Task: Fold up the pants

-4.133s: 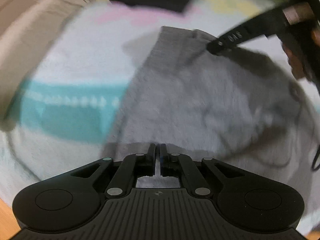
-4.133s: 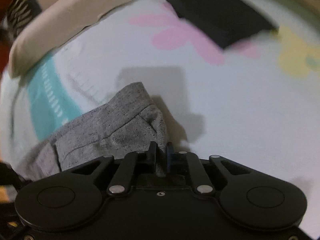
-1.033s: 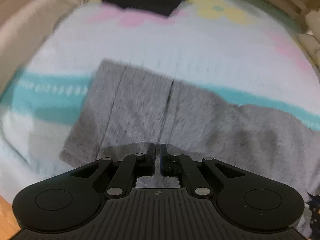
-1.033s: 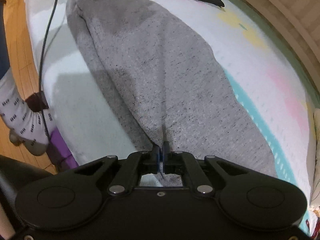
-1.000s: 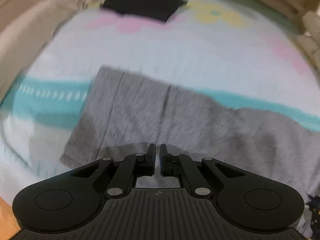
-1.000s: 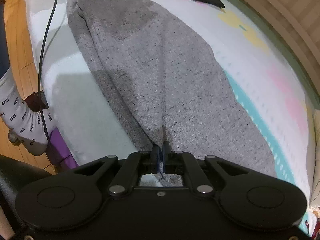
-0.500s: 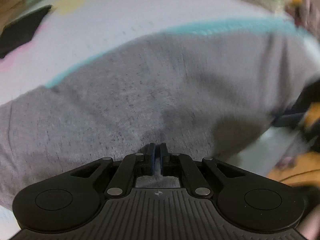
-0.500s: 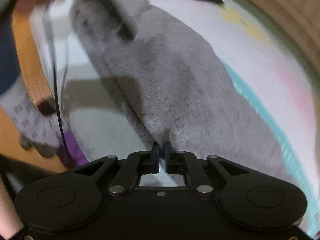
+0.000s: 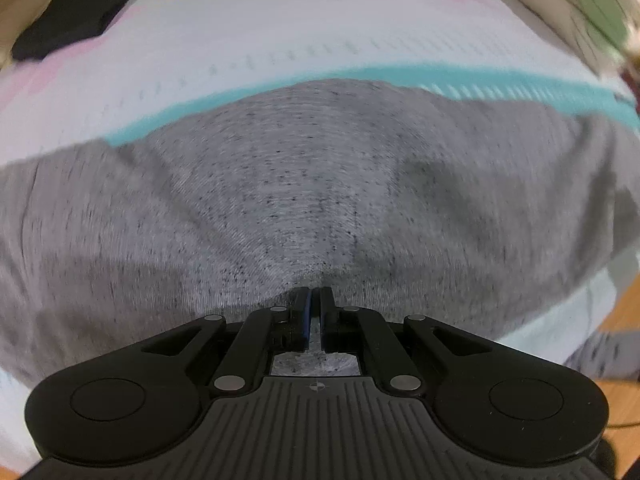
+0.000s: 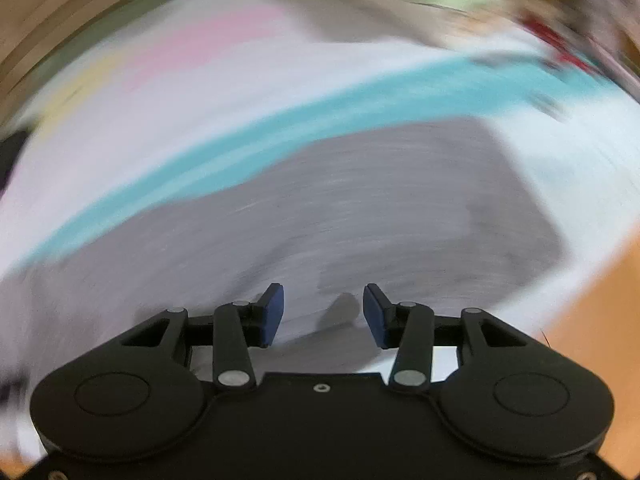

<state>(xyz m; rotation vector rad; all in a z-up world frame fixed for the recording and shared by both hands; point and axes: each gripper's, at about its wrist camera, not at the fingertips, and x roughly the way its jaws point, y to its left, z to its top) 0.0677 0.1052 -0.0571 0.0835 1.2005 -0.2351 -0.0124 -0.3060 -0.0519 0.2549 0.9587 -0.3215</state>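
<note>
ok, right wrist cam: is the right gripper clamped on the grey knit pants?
No: the right gripper has its blue pads spread apart and opening, nothing pinched between them, the grey knit pants lying beyond.

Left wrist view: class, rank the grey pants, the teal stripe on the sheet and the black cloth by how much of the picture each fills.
1. Grey pants, by far the largest.
2. Teal stripe.
3. Black cloth, in the far corner, so its true size is unsure.
</note>
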